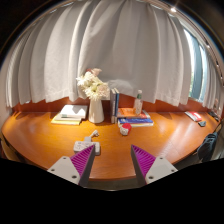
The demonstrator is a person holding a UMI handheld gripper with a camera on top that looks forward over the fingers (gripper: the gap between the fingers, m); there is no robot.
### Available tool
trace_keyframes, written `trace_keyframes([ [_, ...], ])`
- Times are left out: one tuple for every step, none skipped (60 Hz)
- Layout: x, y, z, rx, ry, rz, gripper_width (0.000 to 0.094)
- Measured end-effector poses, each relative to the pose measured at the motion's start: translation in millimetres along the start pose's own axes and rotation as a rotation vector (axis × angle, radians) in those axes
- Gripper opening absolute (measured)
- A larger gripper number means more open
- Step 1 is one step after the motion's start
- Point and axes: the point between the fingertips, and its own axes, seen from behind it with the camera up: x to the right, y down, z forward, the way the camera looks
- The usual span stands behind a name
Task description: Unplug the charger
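Fingers first: the gripper (113,165) is spread wide with nothing between the purple pads (84,158). Just ahead, around 11 o'clock, sits a small white thing (93,134) on the wooden table (160,140). I'd guess that's the charger, but I can't tell for sure, and no cord or socket is clear. At 12 there's a red-and-white cup (124,127), then a flower vase (96,105), books (70,114) at 10, curtains (120,45) behind. Looks like the approach stage; next it needs to move closer and line up.
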Motion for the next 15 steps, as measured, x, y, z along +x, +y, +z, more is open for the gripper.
trace_keyframes([
  [-1.4, 0.8, -1.3, -0.001, -0.001, 0.0, 0.0691],
  [-2.6, 1.4, -2.3, -0.001, -0.002, -0.001, 0.0692],
  [-3.3, 2.1, -3.4, -0.001, -0.003, -0.001, 0.0692],
  [-4.5, 2.7, -4.0, 0.0, -0.004, 0.0, 0.0692],
  [-5.5, 3.3, -4.4, 0.001, -0.005, 0.003, 0.0691],
  [-7.1, 4.3, -5.8, 0.001, -0.006, 0.003, 0.0692],
  [-8.3, 5.0, -6.7, 0.0, -0.008, 0.004, 0.0692],
  [-9.5, 5.3, -7.4, 0.0, -0.009, 0.005, 0.0691],
  [-10.6, 5.7, -7.9, -0.001, -0.01, 0.007, 0.0691],
  [-11.6, 6.1, -8.5, -0.002, -0.011, 0.009, 0.0691],
  [-12.9, 6.7, -8.9, -0.002, -0.012, 0.01, 0.0691],
  [-13.6, 7.2, -9.5, -0.004, -0.013, 0.01, 0.0691],
  [-14.5, 7.6, -9.9, -0.004, -0.014, 0.01, 0.0691],
  [-15.1, 8.3, -10.0, -0.004, -0.015, 0.01, 0.0691],
  [-15.6, 8.9, -10.4, -0.005, -0.014, 0.01, 0.0691],
])
